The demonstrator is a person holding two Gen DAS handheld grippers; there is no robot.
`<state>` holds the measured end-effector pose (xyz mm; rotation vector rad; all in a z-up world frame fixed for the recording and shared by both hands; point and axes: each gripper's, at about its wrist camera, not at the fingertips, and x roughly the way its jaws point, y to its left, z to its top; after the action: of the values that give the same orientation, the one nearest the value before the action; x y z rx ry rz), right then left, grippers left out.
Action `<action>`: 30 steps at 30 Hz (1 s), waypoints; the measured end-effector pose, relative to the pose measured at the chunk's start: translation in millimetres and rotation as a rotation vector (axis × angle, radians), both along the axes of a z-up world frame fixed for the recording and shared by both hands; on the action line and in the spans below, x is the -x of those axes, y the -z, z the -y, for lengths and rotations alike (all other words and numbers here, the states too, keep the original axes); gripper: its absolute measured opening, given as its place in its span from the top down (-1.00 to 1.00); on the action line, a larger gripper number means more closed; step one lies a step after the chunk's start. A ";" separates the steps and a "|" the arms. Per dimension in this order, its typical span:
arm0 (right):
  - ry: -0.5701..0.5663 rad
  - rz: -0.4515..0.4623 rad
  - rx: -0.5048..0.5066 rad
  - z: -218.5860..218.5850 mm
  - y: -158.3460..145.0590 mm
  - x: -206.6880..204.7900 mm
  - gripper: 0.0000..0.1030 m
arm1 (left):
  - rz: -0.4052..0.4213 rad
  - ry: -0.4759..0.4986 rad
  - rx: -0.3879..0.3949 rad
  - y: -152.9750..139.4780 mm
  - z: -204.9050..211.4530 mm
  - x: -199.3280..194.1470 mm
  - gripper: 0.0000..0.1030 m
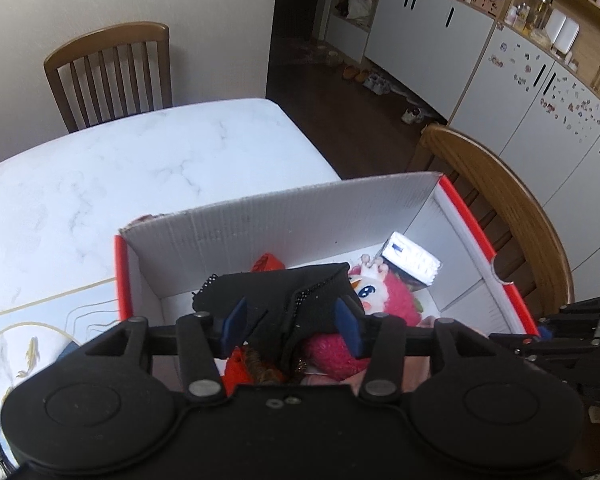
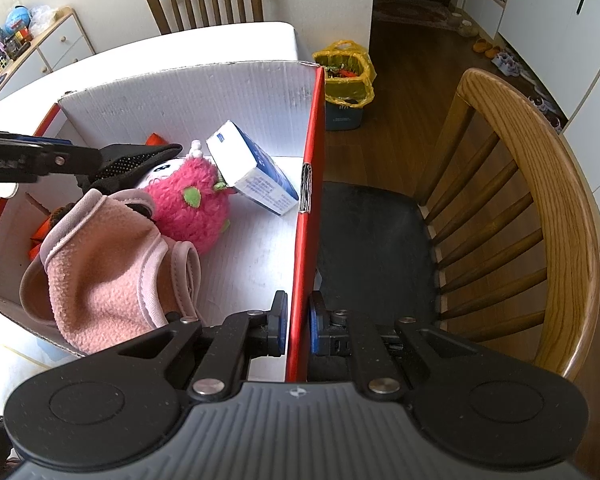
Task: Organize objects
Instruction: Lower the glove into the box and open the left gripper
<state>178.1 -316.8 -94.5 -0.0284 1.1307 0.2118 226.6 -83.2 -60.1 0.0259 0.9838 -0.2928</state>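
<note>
The left gripper [image 1: 296,320] hovers over the red-and-white box [image 1: 284,216] on the marble bench [image 1: 120,168], fingers parted around a black glove [image 1: 276,296] without pressing it. The right gripper [image 2: 298,330] has its fingers clamped on the box's red wall. Inside, a pink plush [image 2: 188,204] lies with a blue-white carton [image 2: 252,172] at its two o'clock and a pink fleece garment [image 2: 104,268] at seven.

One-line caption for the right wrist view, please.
Right gripper clamps the red box wall; inside lie a pink plush, pink fleece and blue-white carton.
</note>
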 end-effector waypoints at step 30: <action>0.005 -0.003 0.015 -1.8 -1.0 -4.8 0.80 | 0.117 -0.182 0.033 -28.2 -99.7 43.0 -0.97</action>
<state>182.8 -315.1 -93.5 -0.0387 1.1348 0.1996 183.6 16.5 -32.0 -0.0751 0.8585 -0.1385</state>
